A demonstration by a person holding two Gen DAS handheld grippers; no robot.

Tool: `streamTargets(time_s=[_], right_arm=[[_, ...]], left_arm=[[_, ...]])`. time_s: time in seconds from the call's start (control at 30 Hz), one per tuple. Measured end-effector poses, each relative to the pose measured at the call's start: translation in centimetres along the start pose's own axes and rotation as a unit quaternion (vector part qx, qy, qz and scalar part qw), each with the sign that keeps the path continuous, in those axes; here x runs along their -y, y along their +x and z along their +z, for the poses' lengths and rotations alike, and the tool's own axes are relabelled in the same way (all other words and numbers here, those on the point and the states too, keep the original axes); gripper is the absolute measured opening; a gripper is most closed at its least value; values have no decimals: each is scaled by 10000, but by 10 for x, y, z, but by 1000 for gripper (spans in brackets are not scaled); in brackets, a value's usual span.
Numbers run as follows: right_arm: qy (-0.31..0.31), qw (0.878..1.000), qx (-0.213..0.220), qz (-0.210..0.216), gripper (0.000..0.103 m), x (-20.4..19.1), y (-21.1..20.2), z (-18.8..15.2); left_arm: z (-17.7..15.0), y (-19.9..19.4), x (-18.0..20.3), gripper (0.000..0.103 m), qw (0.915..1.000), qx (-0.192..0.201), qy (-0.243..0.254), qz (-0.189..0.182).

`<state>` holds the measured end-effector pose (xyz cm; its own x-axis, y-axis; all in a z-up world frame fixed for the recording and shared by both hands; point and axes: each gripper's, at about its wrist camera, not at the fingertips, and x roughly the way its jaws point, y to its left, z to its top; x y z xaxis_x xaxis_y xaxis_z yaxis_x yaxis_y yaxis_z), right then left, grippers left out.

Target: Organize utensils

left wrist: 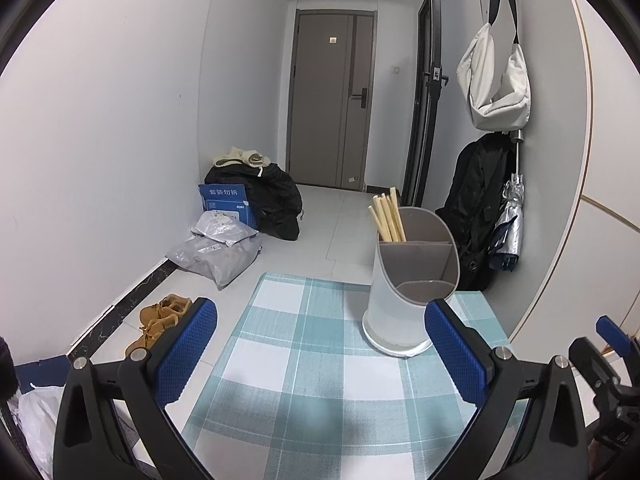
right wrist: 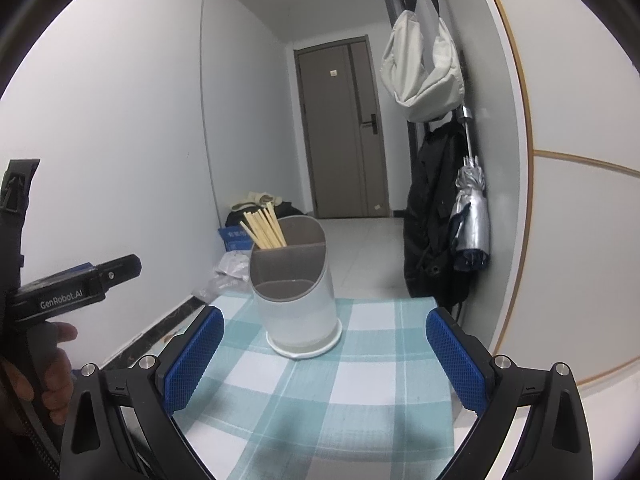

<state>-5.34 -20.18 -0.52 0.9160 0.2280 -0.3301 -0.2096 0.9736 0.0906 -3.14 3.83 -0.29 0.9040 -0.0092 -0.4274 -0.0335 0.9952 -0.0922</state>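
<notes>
"GenRobot.AI" is printed in white letters on the black body of the left gripper (right wrist: 72, 292), seen at the left edge of the right wrist view, where it is gripped by a hand (right wrist: 44, 364). White Chinese characters, apparently "套装勿拆", are printed on the blue cardboard box (left wrist: 226, 202) standing on the floor by the far left wall. Labels are carried by the grey parcel bags (left wrist: 218, 248) nearer than the box, but their print is too small to be read.

Your left gripper (left wrist: 320, 356) hangs wide open over the checked tabletop (left wrist: 296, 360), with the utensil holder (left wrist: 404, 304) of chopsticks (left wrist: 386, 216) upright just ahead.
</notes>
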Motion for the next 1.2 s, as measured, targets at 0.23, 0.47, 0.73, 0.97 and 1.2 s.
streamTargets(time_s=[0.23,0.47,0.73,0.97,1.2], right_arm=[[82,10000,-57,2,102,2,4,-4],[145,9998,-103,-16,102,1,7,-7],[211,9996,-156,-85,102,2,8,-10],[258,9992,-299,-44,102,1,10,-14],[343,9987,-383,-25,102,2,12,-15]], left_arm=[[-8,7,-2,101,9999,-99,43,85],[-13,14,-3,101,9997,-233,69,90],[-16,18,0,101,9988,-421,245,67],[-18,17,1,101,9985,-476,269,47],[-19,17,0,101,9984,-527,222,11]])
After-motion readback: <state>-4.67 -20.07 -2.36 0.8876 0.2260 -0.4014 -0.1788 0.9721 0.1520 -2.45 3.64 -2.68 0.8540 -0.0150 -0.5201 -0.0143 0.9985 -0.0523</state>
